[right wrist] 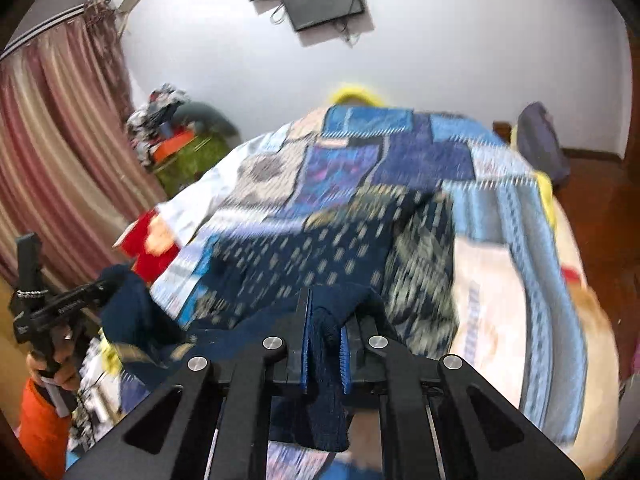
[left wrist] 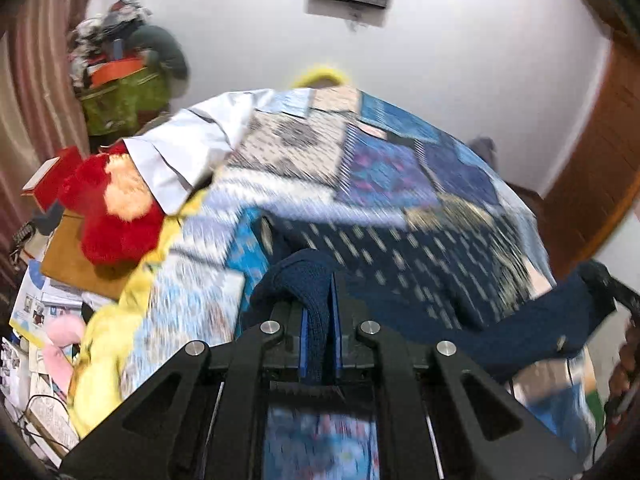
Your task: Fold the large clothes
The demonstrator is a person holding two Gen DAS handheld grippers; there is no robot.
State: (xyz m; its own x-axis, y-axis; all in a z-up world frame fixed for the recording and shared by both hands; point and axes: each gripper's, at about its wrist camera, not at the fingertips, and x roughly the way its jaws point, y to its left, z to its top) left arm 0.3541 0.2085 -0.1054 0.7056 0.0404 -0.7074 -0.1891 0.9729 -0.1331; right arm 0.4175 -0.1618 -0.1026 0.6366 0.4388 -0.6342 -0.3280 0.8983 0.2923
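A dark navy garment (left wrist: 400, 248) (right wrist: 300, 248) with pale dashes lies lifted over the bed's blue patchwork quilt (left wrist: 384, 160) (right wrist: 360, 152). My left gripper (left wrist: 320, 312) is shut on a bunched fold of its ribbed navy edge, which fills the gap between the blue pads. In the right wrist view my right gripper (right wrist: 326, 328) is shut on another stretch of the same ribbed edge, and the cloth hangs down behind the jaws. The edge sags between the two grippers. A hand holds the left gripper (right wrist: 106, 282) at the far left, and the right gripper (left wrist: 600, 276) shows at the far right edge.
A red and cream plush toy (left wrist: 112, 208) and a white cloth (left wrist: 180, 148) sit on the bed's left side, beside yellow fabric (left wrist: 104, 344). A green bag piled with clothes (left wrist: 124, 96) stands by the striped curtain (right wrist: 60, 140). A screen (right wrist: 320, 4) hangs on the wall, and a dark pillow (right wrist: 540, 140) lies far right.
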